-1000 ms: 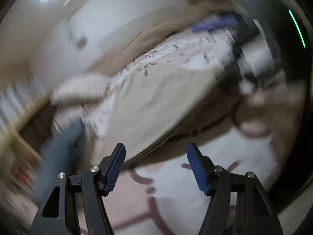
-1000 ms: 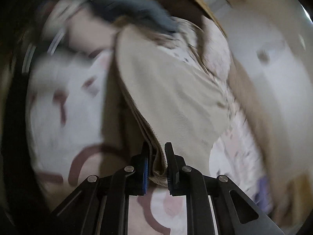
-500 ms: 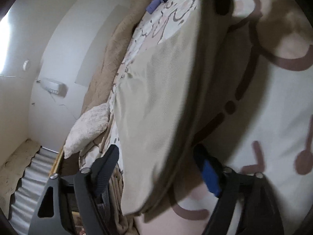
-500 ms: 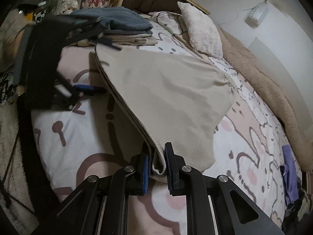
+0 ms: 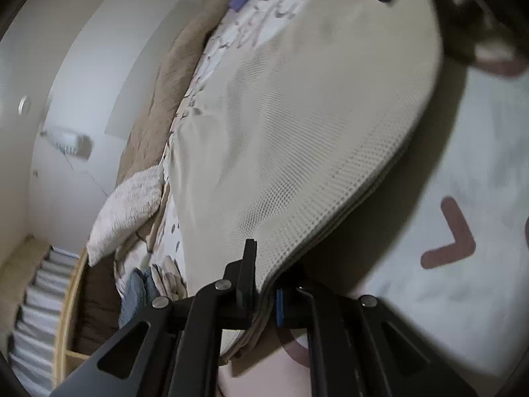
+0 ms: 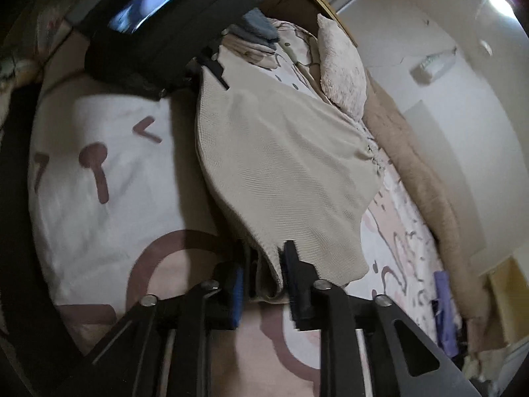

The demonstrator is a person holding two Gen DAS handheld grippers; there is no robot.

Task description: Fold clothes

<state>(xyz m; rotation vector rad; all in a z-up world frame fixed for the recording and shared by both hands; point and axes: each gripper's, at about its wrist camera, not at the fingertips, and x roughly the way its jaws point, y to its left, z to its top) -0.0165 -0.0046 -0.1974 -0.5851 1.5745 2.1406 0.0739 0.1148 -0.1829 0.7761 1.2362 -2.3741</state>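
L jaws clamp beige garment [image 5: 297, 139] | R jaws just opened round it | patterned bedspread [image 6: 99, 198], white wall [image 6: 446, 76]

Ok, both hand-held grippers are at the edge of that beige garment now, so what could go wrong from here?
1. The right hand-held gripper has just been opening with the beige garment edge loose between its pads; that corner may drop unevenly.
2. The left hand-held gripper is shut on several stacked layers; pulling could drag only some and skew the fold.
3. The folded pile lies close behind; a sweep could knock it.
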